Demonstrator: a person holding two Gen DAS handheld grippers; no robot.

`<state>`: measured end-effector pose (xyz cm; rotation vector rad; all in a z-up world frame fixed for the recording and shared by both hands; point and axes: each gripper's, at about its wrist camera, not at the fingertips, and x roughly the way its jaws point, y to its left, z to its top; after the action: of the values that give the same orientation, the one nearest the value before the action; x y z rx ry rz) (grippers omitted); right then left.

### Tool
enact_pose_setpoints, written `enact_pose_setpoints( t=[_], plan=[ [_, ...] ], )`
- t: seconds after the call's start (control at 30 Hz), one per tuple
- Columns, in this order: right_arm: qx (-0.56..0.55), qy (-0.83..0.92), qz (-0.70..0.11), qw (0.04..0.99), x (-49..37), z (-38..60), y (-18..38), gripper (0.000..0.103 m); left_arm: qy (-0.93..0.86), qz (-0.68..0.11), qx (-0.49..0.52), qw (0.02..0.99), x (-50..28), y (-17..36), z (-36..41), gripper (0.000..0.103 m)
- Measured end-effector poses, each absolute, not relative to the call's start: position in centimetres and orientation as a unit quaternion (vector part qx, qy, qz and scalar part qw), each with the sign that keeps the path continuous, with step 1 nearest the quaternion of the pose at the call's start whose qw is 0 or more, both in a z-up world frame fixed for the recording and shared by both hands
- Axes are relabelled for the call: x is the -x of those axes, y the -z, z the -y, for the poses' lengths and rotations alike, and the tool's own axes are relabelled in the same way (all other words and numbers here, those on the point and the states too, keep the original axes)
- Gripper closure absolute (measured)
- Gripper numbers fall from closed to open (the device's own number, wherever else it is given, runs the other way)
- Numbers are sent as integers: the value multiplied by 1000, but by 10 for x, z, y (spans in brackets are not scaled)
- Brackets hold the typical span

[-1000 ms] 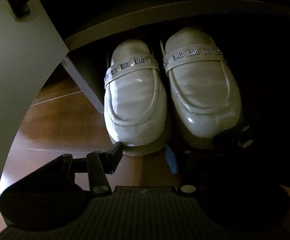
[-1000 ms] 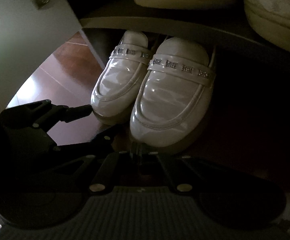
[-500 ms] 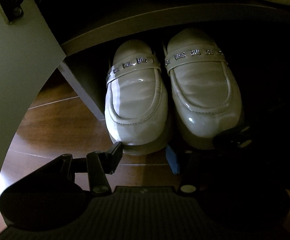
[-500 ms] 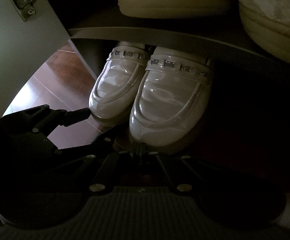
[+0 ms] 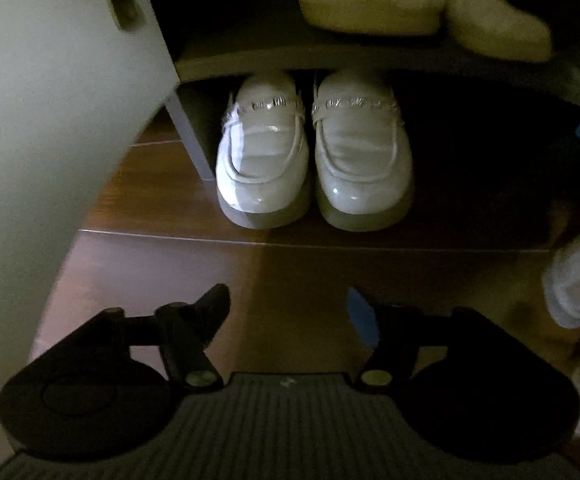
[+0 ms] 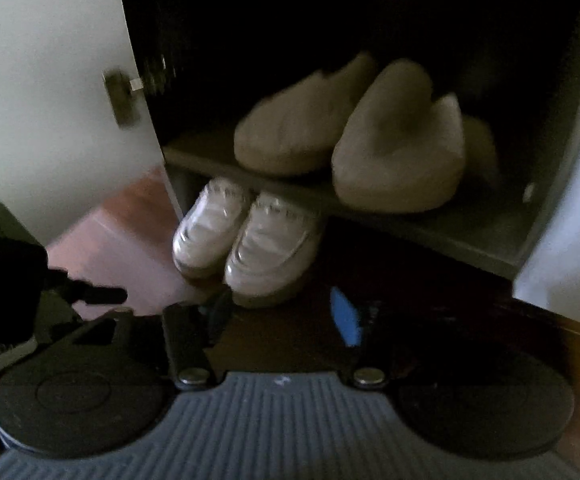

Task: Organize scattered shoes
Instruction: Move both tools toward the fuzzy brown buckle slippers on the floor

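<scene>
Two loafers under shelf | beyond opening left claw | untouched

We are seeing a wooden floor bearing two glossy white loafers side by side at frame centre, heels tucked under a grey shelf, which is carrying beige slippers in the upper middle

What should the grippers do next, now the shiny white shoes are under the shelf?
Probably back both away and look for another stray shoe. The white loafers sit side by side under the shelf, toes out, touching neither gripper. The left gripper and right gripper are both opening with nothing between their fingers. A pale shape at the left view's right edge may be another shoe.
</scene>
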<state>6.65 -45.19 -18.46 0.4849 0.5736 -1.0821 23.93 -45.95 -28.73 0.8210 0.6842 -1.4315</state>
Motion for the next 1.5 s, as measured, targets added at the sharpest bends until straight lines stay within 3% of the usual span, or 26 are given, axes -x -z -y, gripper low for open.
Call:
enact_pose_setpoints(
  t=[0.13, 0.23, 0.57, 0.7, 0.8, 1.5],
  plan=[
    [-218, 519, -237, 792, -59, 440, 165, 35, 627, -277, -349, 639, -238, 267, 443, 22],
    [-221, 529, -213, 791, -47, 421, 155, 32, 625, -273, -356, 639, -232, 244, 423, 22],
    [-165, 559, -185, 791, -9, 373, 90, 25, 651, -268, -332, 629, -214, 192, 386, 22],
    [-153, 564, -173, 793, -5, 360, 73, 21, 662, -254, -316, 630, -208, 170, 376, 14],
    [-147, 567, -167, 793, -2, 352, 65, 21, 668, -245, -310, 630, -207, 161, 371, 14],
    [-137, 587, -145, 785, 40, 346, 57, 16, 668, -272, -327, 611, -206, 179, 368, 14]
  ],
)
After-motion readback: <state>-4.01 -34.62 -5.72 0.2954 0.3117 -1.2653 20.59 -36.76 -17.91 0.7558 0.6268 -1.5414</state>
